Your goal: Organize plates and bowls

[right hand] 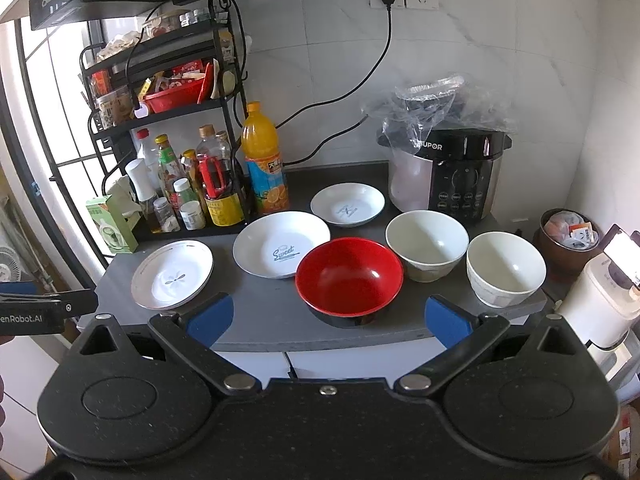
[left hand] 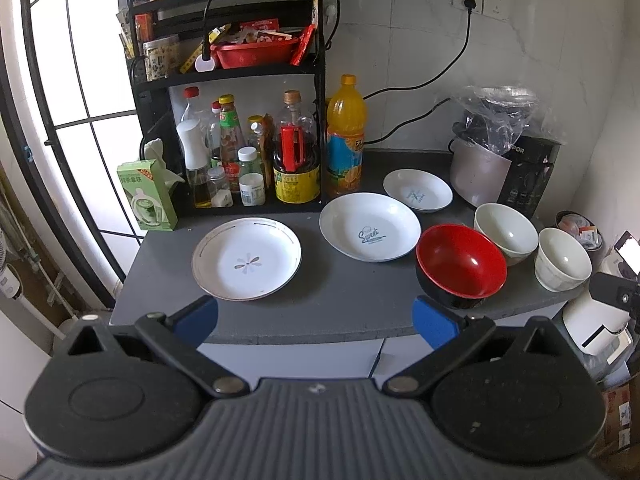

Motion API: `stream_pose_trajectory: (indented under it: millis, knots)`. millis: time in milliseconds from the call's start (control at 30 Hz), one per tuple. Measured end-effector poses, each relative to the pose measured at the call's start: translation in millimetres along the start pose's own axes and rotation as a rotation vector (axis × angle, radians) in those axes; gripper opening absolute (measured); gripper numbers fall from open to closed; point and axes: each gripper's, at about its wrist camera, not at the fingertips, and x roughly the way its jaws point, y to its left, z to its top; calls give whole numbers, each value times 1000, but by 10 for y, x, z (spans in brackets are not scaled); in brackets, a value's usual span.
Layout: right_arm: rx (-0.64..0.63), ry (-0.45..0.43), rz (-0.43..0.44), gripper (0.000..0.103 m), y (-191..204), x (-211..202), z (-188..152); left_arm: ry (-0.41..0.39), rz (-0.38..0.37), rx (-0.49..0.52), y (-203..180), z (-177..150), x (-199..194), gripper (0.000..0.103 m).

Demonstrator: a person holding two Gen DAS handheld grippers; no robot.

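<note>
On the grey counter (left hand: pixel 340 300) lie three white plates: a flower-print plate (left hand: pixel 246 258) (right hand: pixel 173 274) at left, a "Sweet" plate (left hand: pixel 370 226) (right hand: pixel 281 244) in the middle, and a smaller plate (left hand: pixel 417 190) (right hand: pixel 347 204) behind. A red bowl (left hand: pixel 461 263) (right hand: pixel 349 277) with a black outside sits at the front, and two white bowls stand to its right, one (left hand: pixel 505 233) (right hand: pixel 427 245) nearer the middle and one (left hand: pixel 564 258) (right hand: pixel 505 267) at the far right. My left gripper (left hand: pixel 315 319) is open and empty before the counter's front edge. My right gripper (right hand: pixel 329 318) is open and empty, just before the red bowl.
A black rack (left hand: pixel 228 76) with bottles and a red basket stands at back left, with an orange juice bottle (left hand: pixel 345 140) beside it. A rice cooker (right hand: pixel 452 172) under a plastic bag stands at back right. A green box (left hand: pixel 146 196) sits at the left edge. A white appliance (right hand: pixel 600 308) stands right of the counter.
</note>
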Motion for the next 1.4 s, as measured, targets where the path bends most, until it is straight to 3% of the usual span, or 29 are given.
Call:
stream_pose_trajectory:
  millis: [1400]
  knots:
    - [-3,-13,-16,103,-102,12,-31,-5,19,-43,-70,-11,-10,103]
